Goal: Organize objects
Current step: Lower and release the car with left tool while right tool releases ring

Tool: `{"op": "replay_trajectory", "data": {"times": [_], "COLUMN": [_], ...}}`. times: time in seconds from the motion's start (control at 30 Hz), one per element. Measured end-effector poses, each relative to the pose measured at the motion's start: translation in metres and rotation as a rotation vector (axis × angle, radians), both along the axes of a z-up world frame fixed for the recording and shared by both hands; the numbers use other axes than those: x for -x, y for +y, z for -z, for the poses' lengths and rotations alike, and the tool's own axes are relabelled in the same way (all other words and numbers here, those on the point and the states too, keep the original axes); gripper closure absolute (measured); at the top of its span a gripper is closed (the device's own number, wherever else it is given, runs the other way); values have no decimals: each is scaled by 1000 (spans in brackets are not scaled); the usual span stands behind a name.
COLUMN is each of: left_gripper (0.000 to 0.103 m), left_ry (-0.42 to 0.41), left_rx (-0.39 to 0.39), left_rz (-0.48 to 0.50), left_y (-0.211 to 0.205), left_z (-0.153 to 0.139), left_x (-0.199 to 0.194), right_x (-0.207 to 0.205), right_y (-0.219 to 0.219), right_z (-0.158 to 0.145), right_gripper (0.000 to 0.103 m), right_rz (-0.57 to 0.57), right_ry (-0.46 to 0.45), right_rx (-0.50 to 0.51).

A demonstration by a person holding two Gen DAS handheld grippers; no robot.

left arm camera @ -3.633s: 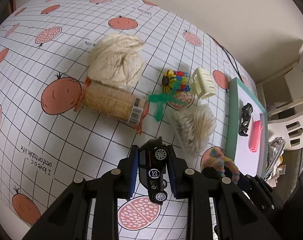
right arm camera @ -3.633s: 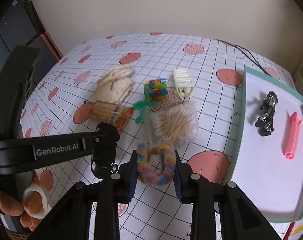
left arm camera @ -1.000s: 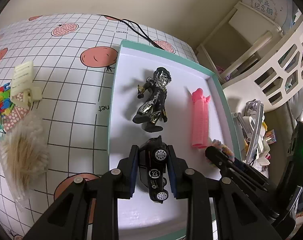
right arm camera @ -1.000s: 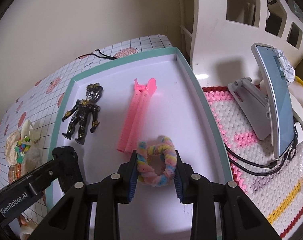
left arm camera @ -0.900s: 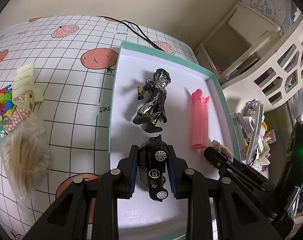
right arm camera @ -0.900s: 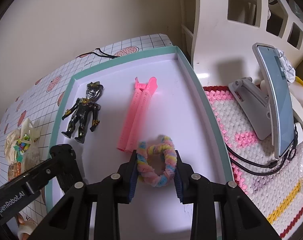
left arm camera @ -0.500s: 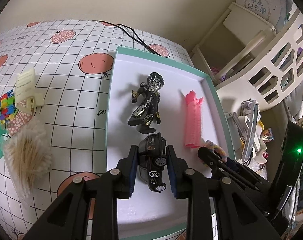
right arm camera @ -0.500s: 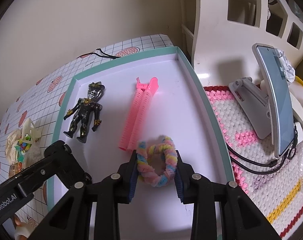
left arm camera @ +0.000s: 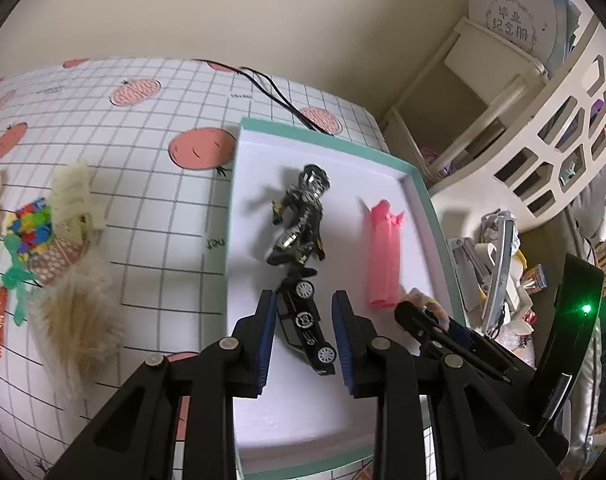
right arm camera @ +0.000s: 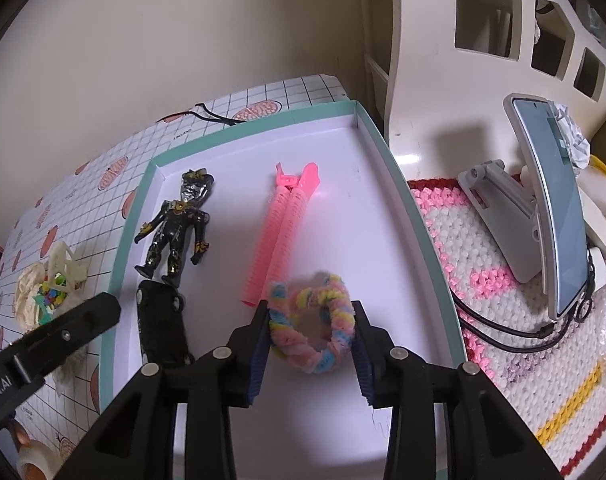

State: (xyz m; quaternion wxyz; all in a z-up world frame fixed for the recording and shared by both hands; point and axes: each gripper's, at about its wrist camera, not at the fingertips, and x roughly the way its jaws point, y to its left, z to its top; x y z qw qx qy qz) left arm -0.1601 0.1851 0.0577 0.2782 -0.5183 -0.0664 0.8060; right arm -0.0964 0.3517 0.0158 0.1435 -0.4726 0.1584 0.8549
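A white tray with a teal rim (left arm camera: 229, 240) (right arm camera: 407, 200) holds a black-and-gold toy figure (left arm camera: 301, 216) (right arm camera: 175, 224) and a pink hair-roller clip (left arm camera: 383, 256) (right arm camera: 279, 236). The black toy car (left arm camera: 305, 324) (right arm camera: 161, 324) lies tilted on the tray floor just below the figure's feet. My left gripper (left arm camera: 303, 332) is open around it, with a small gap at each pad. My right gripper (right arm camera: 311, 332) is shut on a pastel fuzzy ring (right arm camera: 311, 334) low over the tray, beside the pink clip's near end.
Left of the tray on the tomato-print cloth lie a bag of cotton swabs (left arm camera: 75, 312), a cream claw clip (left arm camera: 73, 196) and colourful beads (left arm camera: 31, 228). A black cable (left arm camera: 279, 96) runs behind. Right of the tray, a phone on a stand (right arm camera: 551, 208) sits on a crocheted mat (right arm camera: 483, 280).
Both grippers came from the table to over the tray. In the last half second the left fingers let go of the car, which tilted and dropped onto the tray. The right keeps its ring.
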Motion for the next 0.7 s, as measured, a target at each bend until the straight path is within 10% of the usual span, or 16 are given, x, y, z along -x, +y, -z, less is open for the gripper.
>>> {"op": "replay_trajectory", "data": {"times": [0.3, 0.7], "left_gripper": [65, 46], "left_ry": [27, 46], "left_rx": [27, 74], "left_rz": [-40, -100], "left_y": [-14, -27], "left_z": [-4, -4], "left_x": [5, 9], "right_x": [-1, 1], "right_y": [-2, -8], "right_z": [-4, -4], "right_gripper": [62, 32], "right_rz": [-1, -13], "right_ry": [13, 16], "right_rx": [0, -17]}}
